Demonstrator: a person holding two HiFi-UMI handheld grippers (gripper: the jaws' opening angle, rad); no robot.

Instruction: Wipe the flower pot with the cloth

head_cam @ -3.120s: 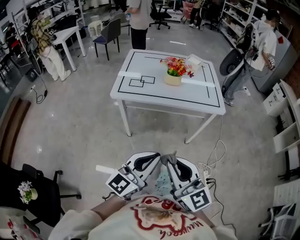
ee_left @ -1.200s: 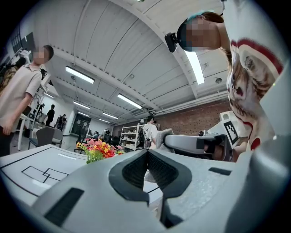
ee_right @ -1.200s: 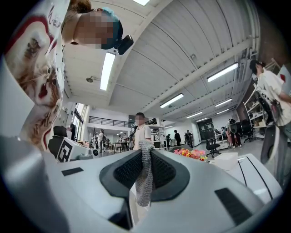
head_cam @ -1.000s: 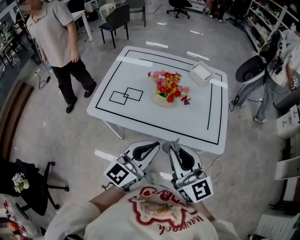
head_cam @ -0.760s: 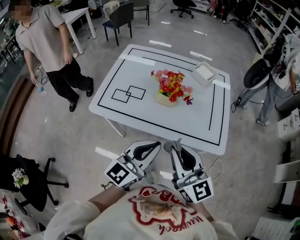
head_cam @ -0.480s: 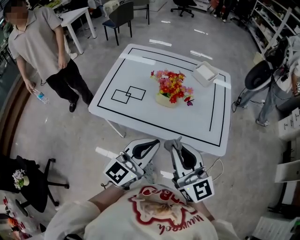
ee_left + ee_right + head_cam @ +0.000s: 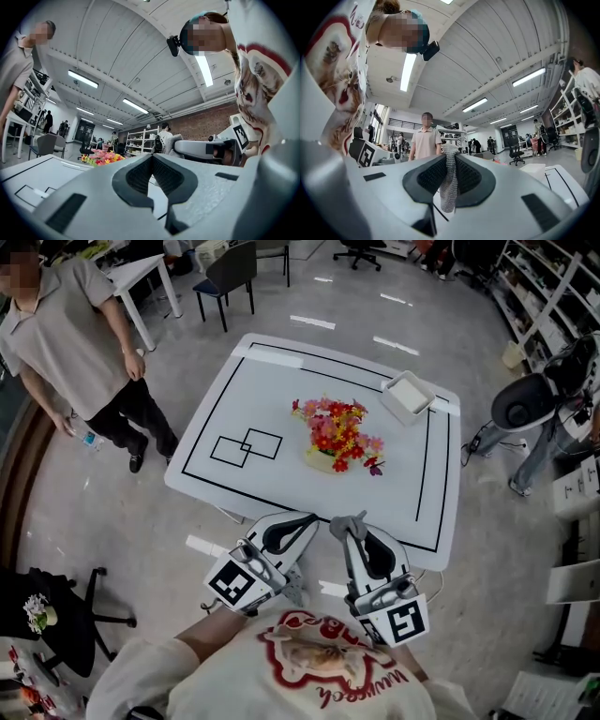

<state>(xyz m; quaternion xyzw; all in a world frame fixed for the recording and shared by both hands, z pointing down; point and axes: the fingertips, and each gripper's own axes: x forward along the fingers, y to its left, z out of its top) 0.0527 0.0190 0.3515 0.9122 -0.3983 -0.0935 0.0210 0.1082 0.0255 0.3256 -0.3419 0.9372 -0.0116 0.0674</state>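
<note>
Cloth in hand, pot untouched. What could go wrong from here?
1. The cloth is held as a thin strip in the right gripper; it may slip out under rubbing.
2. The flower pot sits small beneath wide flowers; a one-sided wipe might tip it or snag blooms.

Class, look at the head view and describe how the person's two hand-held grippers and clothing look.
Both the left hand-held gripper and the right hand-held gripper have pale grey, rounded shells with dark openings and dark ribbed pads. Each carries a white cube printed with black square markers. The person wears a cream top with a red cat print.
</note>
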